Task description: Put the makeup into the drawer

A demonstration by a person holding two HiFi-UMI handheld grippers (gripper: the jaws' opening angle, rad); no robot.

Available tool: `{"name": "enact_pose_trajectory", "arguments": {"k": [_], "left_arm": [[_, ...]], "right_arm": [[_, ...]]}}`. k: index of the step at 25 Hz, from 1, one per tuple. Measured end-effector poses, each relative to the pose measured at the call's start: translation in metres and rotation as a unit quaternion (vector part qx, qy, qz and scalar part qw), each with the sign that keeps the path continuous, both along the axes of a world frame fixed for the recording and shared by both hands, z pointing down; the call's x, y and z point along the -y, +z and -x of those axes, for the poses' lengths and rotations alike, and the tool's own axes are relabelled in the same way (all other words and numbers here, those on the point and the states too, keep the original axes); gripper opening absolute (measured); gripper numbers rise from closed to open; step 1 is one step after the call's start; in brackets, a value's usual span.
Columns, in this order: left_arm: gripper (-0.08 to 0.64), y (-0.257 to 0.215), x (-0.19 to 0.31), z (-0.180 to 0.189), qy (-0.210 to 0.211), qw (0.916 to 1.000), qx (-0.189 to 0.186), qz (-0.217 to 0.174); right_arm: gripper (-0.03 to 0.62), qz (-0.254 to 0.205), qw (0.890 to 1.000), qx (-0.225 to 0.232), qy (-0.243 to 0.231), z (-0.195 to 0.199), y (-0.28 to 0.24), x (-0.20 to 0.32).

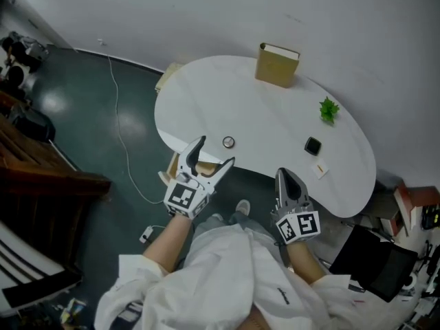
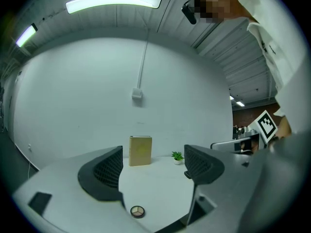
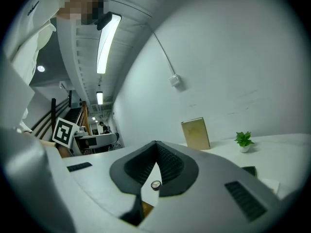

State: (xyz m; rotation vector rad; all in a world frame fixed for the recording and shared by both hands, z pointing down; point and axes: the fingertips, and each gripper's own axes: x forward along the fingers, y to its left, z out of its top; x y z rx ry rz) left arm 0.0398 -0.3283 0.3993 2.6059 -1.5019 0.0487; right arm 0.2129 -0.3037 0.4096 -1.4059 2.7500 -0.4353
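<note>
Left tongs (image 1: 214, 151) were released, jaws wide apart w/ nothing btwn them; right tongs (image 1: 283, 174) were clenched, jaws tip to tip & empty. On the white counter (image 1: 261, 108) the round makeup compact (image 1: 228, 141) lay flat, near the near edge & towards the left end. Left tongs hung over that edge just beside the compact, not touching it. In the left gripper view the compact (image 2: 137, 211) sat low in front of the open jaws. Right tongs were held off the near edge, further right, apart from the compact. The right gripper view showed it (image 3: 155, 184) through the slit below their closed tips. Towards the right end lay a black square case (image 1: 313, 146), w/ a small pale card (image 1: 319, 170) near it, closer to the near edge. A green plant (image 1: 328, 108) stood near the far edge, right of centre. A tan upright book (image 1: 278, 65) stood at the far edge, well apart from the compact.
</note>
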Motion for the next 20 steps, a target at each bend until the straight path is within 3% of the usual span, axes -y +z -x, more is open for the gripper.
{"name": "enact_pose_trajectory", "arguments": {"k": [8,20], "left_arm": [[0.383,0.059,0.040,0.008,0.007,0.9982,0.035,0.047],[0.382,0.169,0.078,0.003,0.042,0.9875,0.084,0.126]], "right_arm": [[0.017,0.039,0.999,-0.010,-0.017,0.038,0.045,0.042],[0.017,0.109,0.992,-0.054,-0.027,0.079,0.130,0.084]]}}
